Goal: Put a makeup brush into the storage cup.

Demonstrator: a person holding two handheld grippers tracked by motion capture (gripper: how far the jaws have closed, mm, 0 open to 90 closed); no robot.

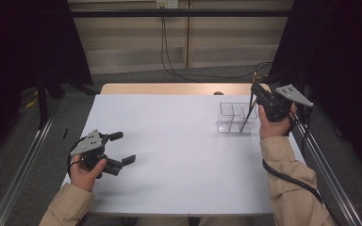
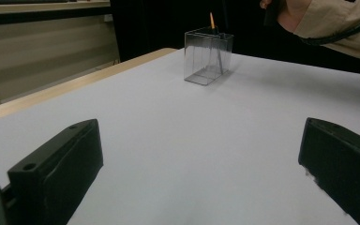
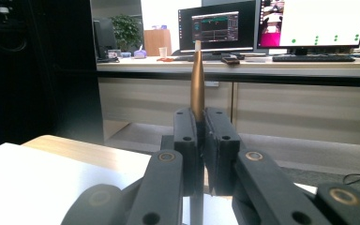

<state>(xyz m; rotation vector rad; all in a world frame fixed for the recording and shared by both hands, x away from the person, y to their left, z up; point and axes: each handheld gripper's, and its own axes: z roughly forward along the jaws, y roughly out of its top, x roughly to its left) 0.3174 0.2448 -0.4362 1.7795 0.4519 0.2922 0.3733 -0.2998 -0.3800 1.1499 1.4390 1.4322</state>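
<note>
Pen (image 1: 248, 113) stands tilted in the clear box (image 1: 229, 117), pinched by right tool (image 1: 256, 92); left tool (image 1: 121, 148) spread over the tabletop (image 1: 179, 155).

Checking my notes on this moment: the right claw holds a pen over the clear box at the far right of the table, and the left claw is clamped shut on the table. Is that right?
Not quite. The left claw is open, with nothing between its jaws; the left gripper view shows them standing wide apart over the table. The rest holds: the right claw grips the pen over the clear box.
</note>
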